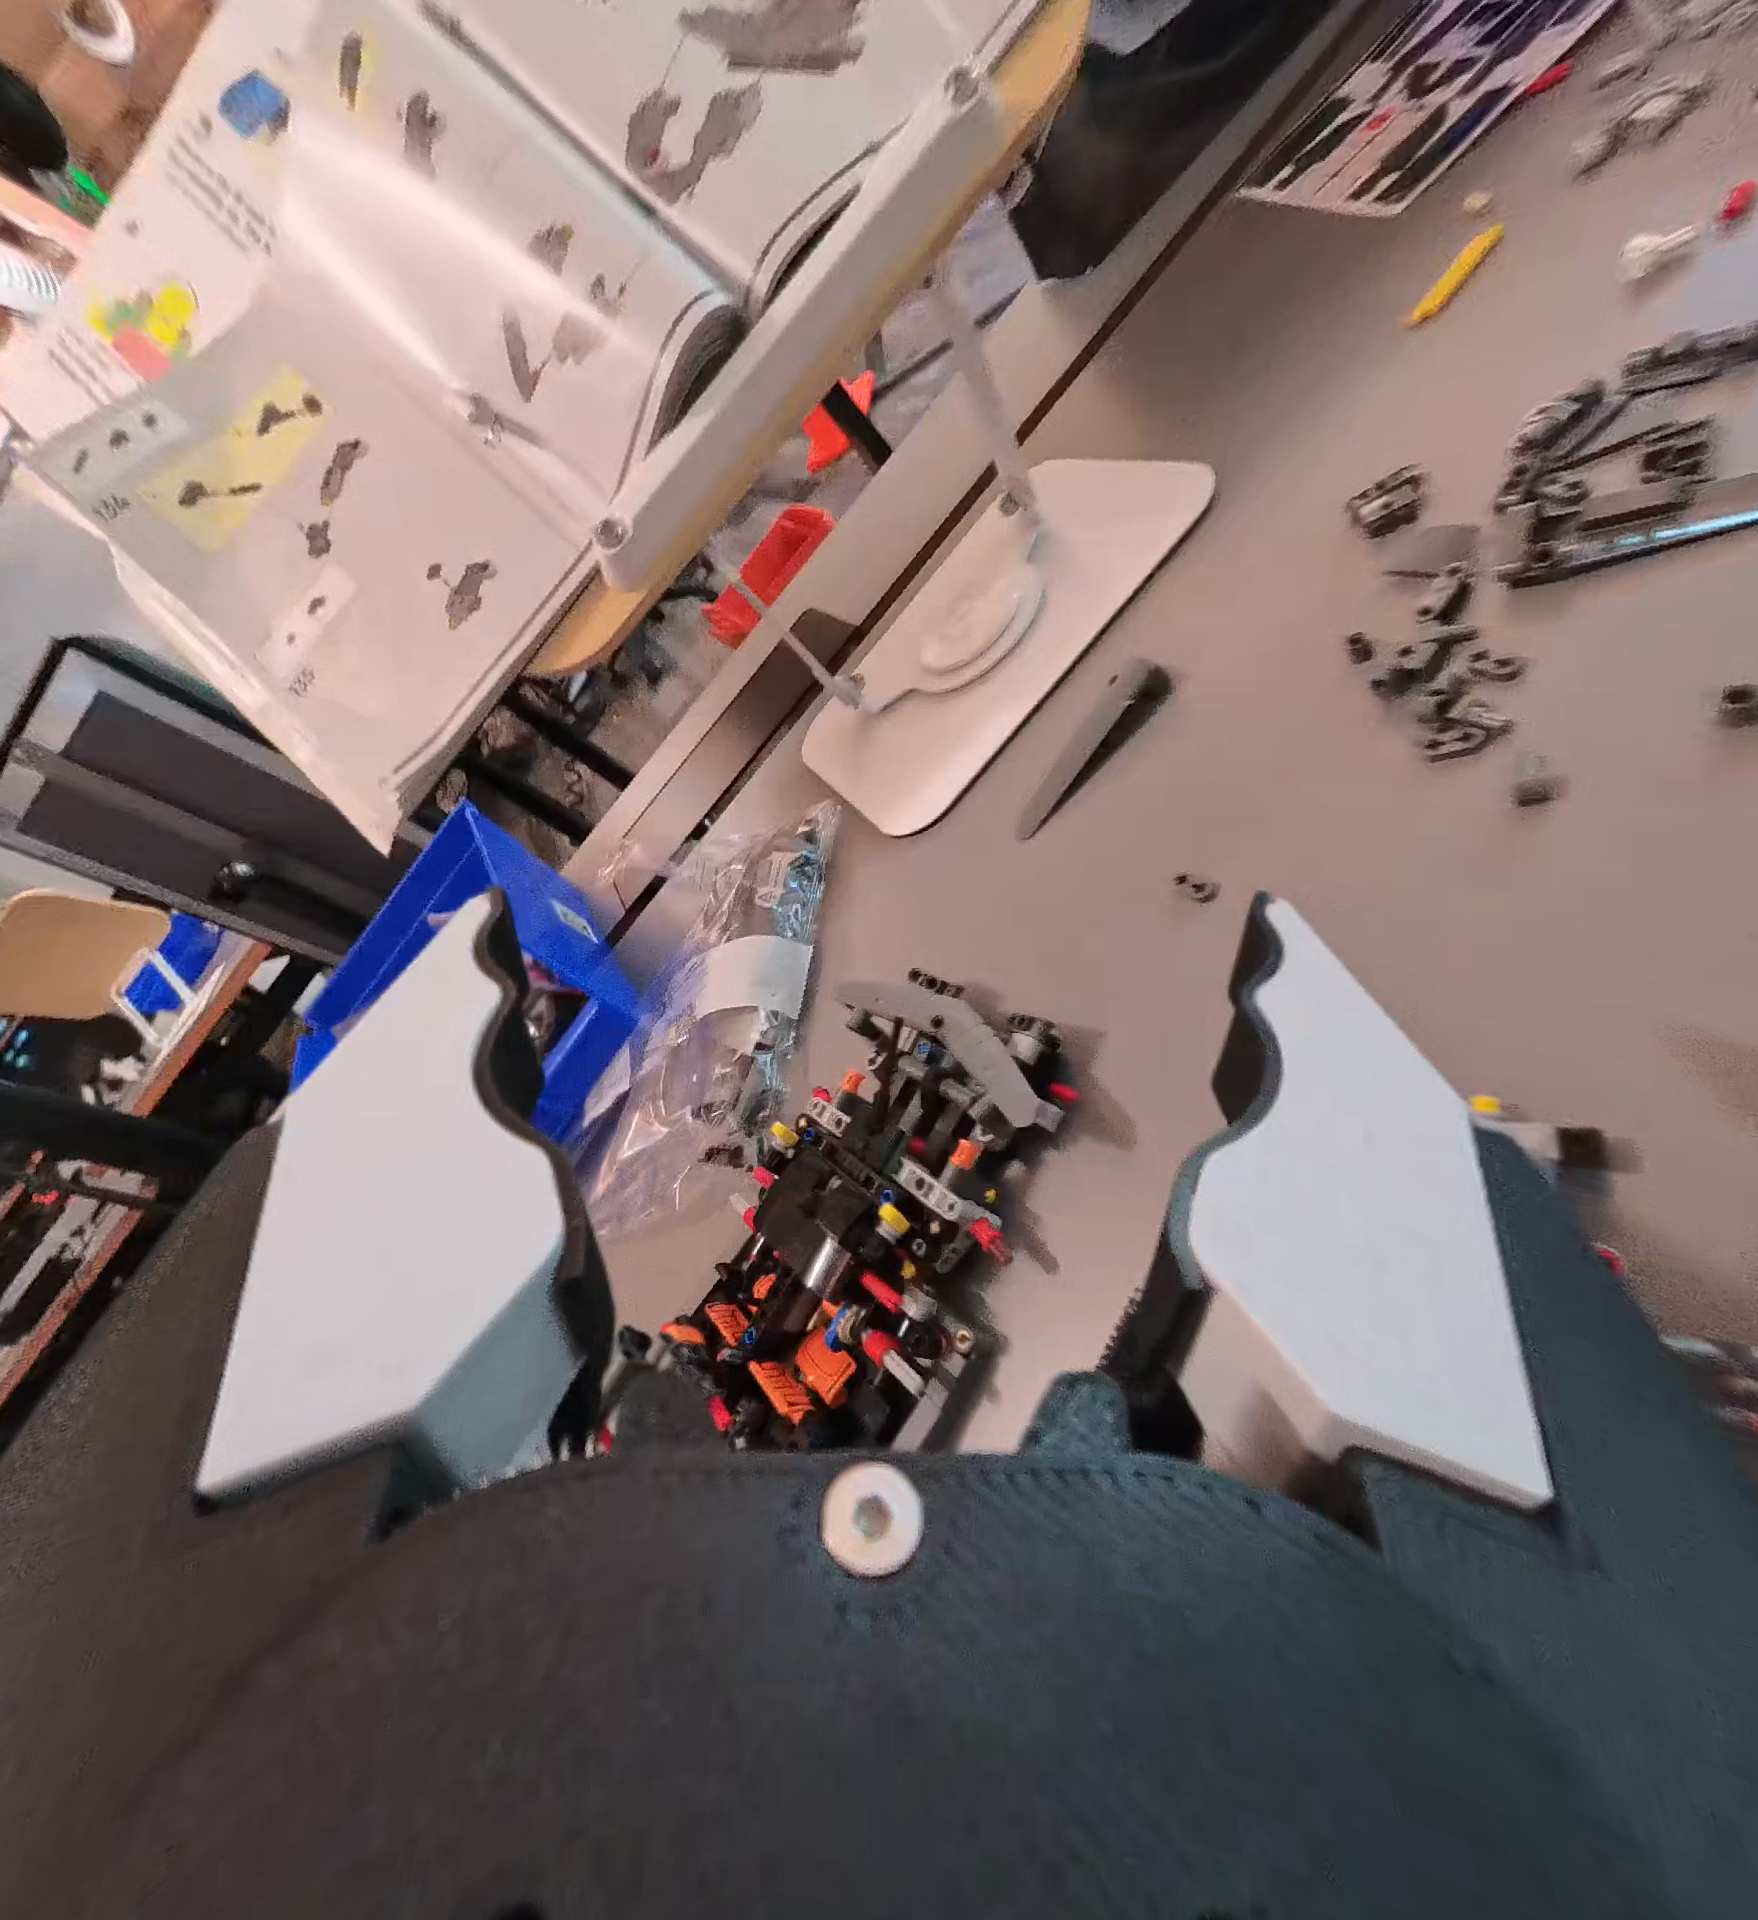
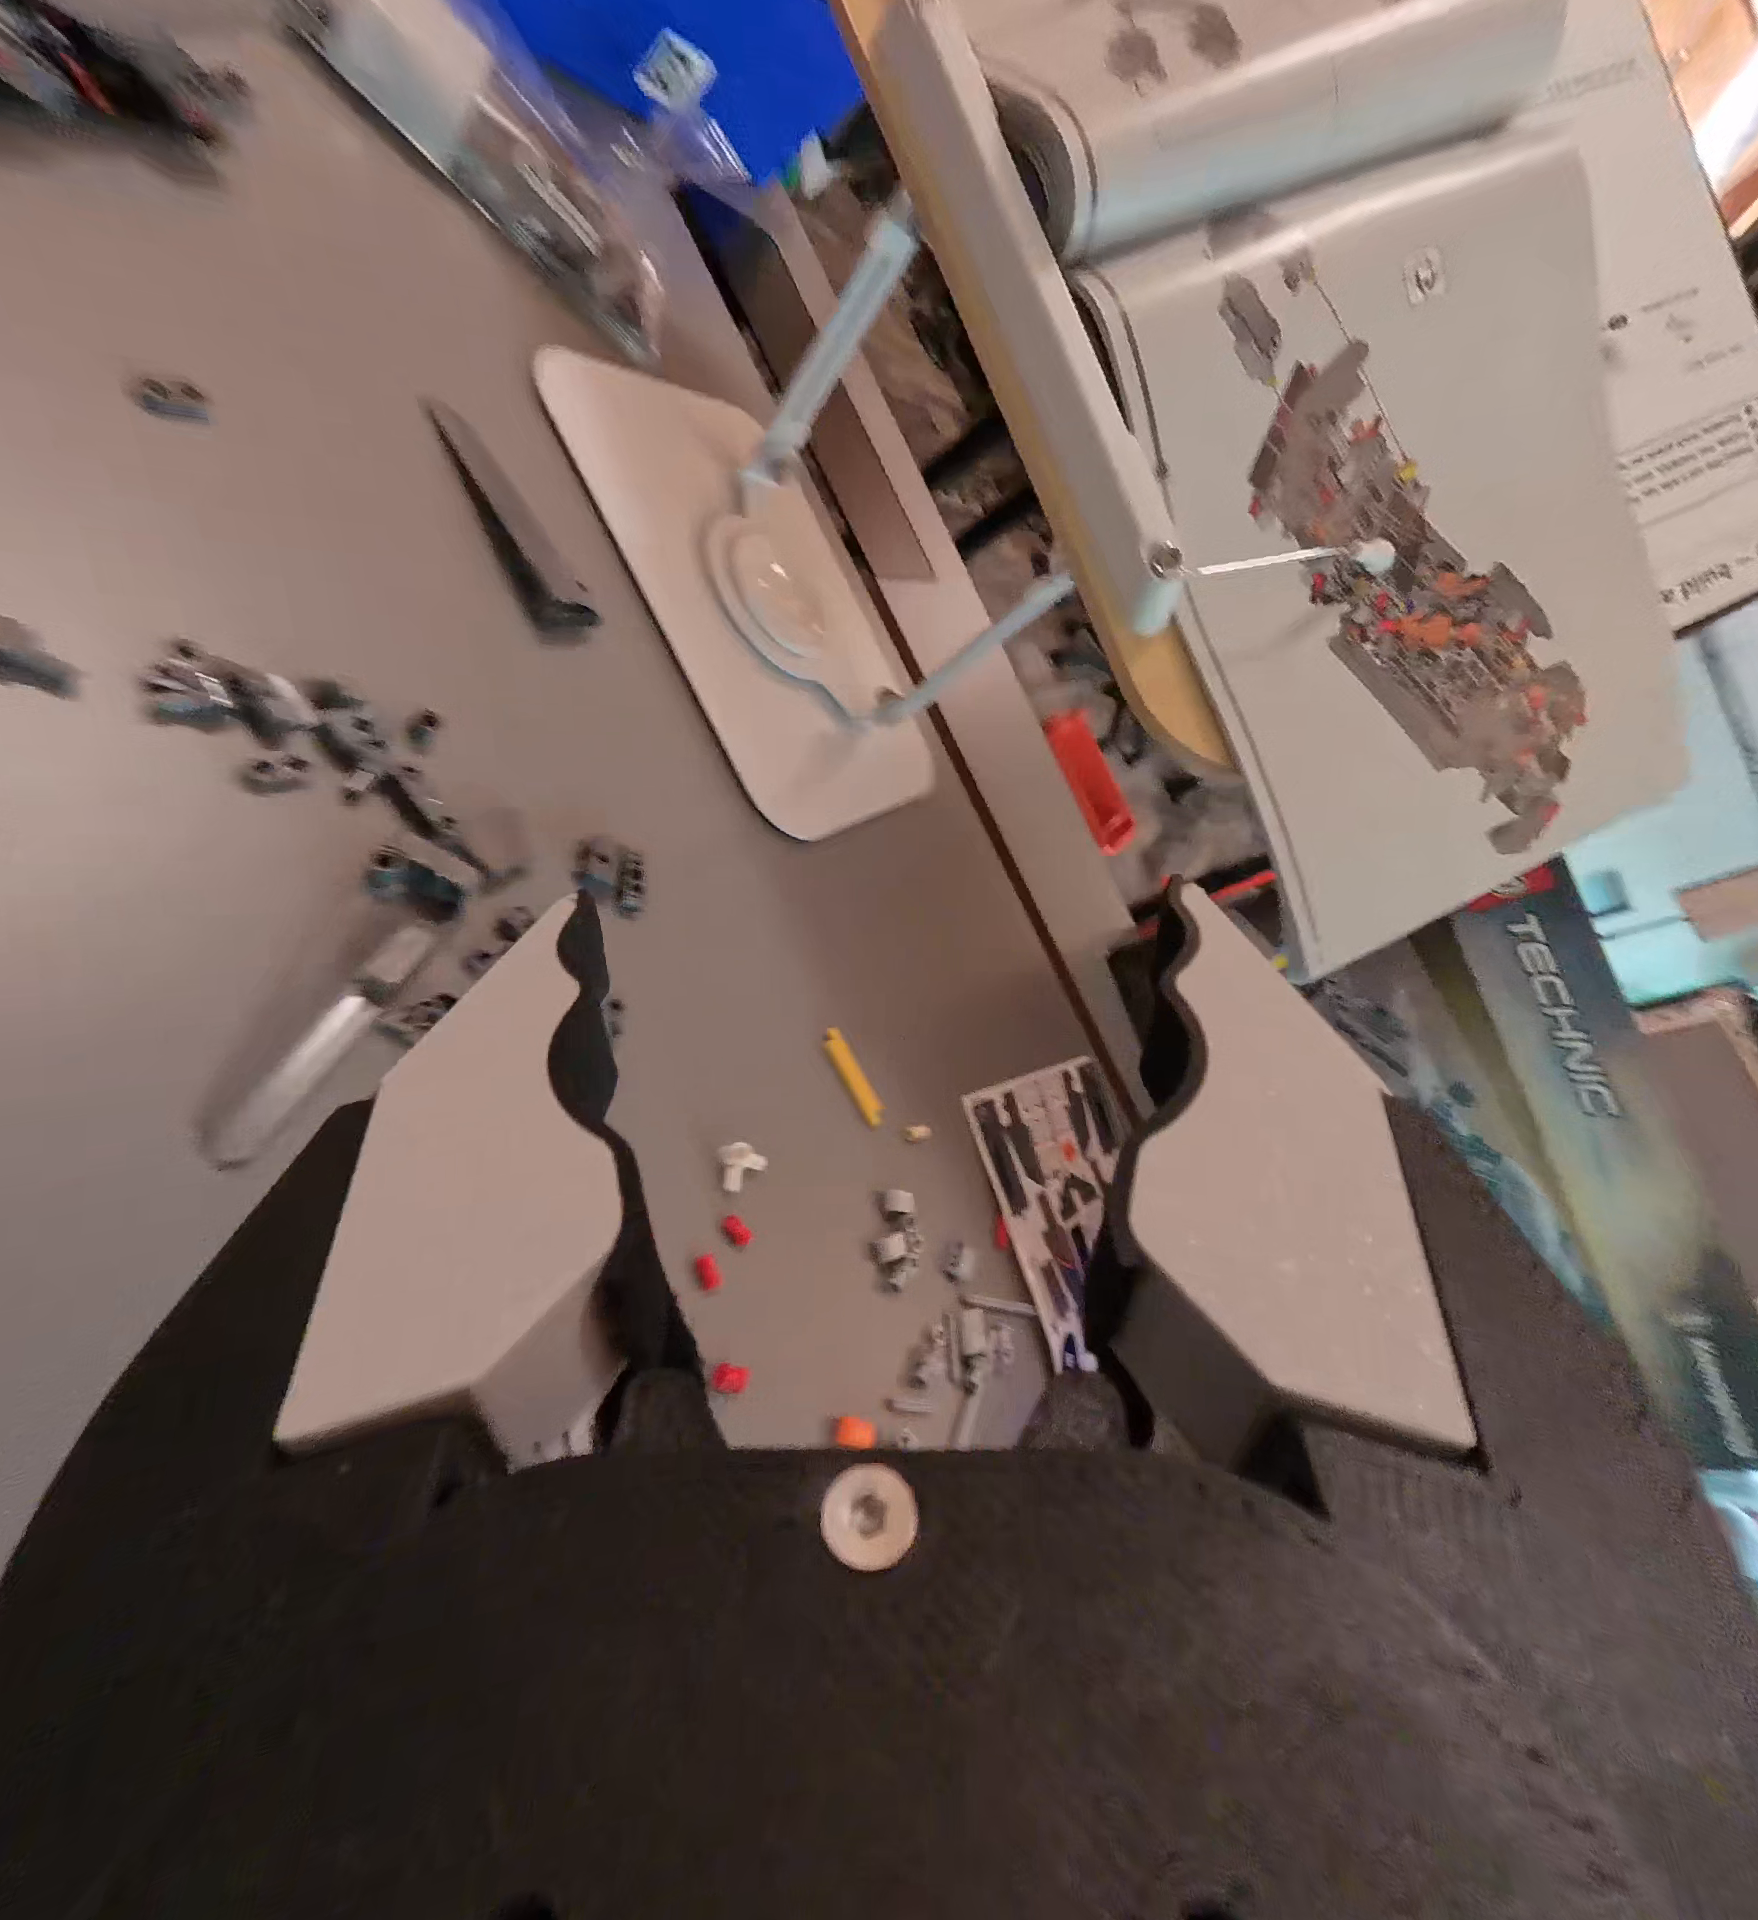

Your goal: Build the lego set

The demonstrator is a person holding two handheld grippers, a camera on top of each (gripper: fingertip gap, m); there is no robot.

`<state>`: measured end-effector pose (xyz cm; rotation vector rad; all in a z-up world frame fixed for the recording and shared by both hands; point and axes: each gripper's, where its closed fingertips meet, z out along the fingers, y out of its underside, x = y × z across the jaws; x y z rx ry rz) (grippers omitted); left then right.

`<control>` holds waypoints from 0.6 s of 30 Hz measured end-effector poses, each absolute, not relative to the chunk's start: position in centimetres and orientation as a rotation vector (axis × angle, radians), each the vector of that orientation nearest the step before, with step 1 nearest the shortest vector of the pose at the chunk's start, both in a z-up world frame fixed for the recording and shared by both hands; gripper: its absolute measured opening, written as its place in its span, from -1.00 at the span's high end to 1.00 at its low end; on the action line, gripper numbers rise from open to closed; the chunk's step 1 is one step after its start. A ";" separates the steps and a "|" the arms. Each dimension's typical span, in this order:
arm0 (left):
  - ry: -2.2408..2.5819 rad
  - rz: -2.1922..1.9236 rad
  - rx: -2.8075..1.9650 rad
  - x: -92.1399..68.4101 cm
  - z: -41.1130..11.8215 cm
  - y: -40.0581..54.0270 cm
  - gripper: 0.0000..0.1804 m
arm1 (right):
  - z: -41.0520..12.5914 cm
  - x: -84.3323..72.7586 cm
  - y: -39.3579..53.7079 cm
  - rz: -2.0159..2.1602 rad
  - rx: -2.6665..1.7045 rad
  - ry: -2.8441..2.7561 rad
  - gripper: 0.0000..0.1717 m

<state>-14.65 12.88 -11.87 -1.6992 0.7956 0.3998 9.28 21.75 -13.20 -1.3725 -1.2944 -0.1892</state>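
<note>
Left wrist view: the left gripper [image 1: 880, 914] hangs over a grey table [image 1: 1374, 1039], its 2 fingers [image 1: 407, 1143] spread wide with nothing between the pads. Below the gap, close to the palm, lies a brick-built model [image 1: 854, 1247], black with orange, red and yellow pins and a grey curved beam at its far end; neither finger touches it. Just beyond the left finger sit a blue bin [image 1: 501, 935] and clear bags [image 1: 729, 956]. Ahead stands a white stand base [image 1: 1062, 644], carrying an open booklet [image 1: 387, 312] up and to the left. A dark blade-shaped part [image 1: 1093, 748] lies right of the base. Loose black parts [image 1: 1581, 499] lie far ahead to the right, blurred.

Right wrist view: the right gripper [image 2: 880, 914] is also spread wide and bare. Under the gap lie a yellow rod [image 2: 851, 1075], 3 small red pieces [image 2: 719, 1262], a white piece [image 2: 740, 1164], grey bits [image 2: 948, 1330] and, by the right finger, a sticker sheet [image 2: 1041, 1164]. Dark parts [image 2: 335, 748] are scattered beyond the left finger. The same base [image 2: 729, 582] is ahead, with the booklet [image 2: 1426, 571] to the right.
</note>
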 end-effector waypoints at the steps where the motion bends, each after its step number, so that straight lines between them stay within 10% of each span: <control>1: 0.786 0.411 -1.712 -15.1 -11.9 13.5 -0.46 | -13.3 9.4 22.6 -0.240 -1.374 -1.289 -0.17; 7: 0.701 0.589 -1.648 -17.7 -9.7 17.6 0.12 | -14.2 10.2 27.7 -0.605 -1.302 -1.365 -0.08; 15: 0.794 0.752 -1.830 -18.3 -12.9 18.1 -0.25 | -14.4 9.4 26.0 -0.507 -1.460 -1.363 -0.23; 18: 0.799 0.632 -1.712 -15.1 -10.3 13.8 -0.18 | -12.9 7.5 18.7 -0.269 -1.406 -1.408 0.01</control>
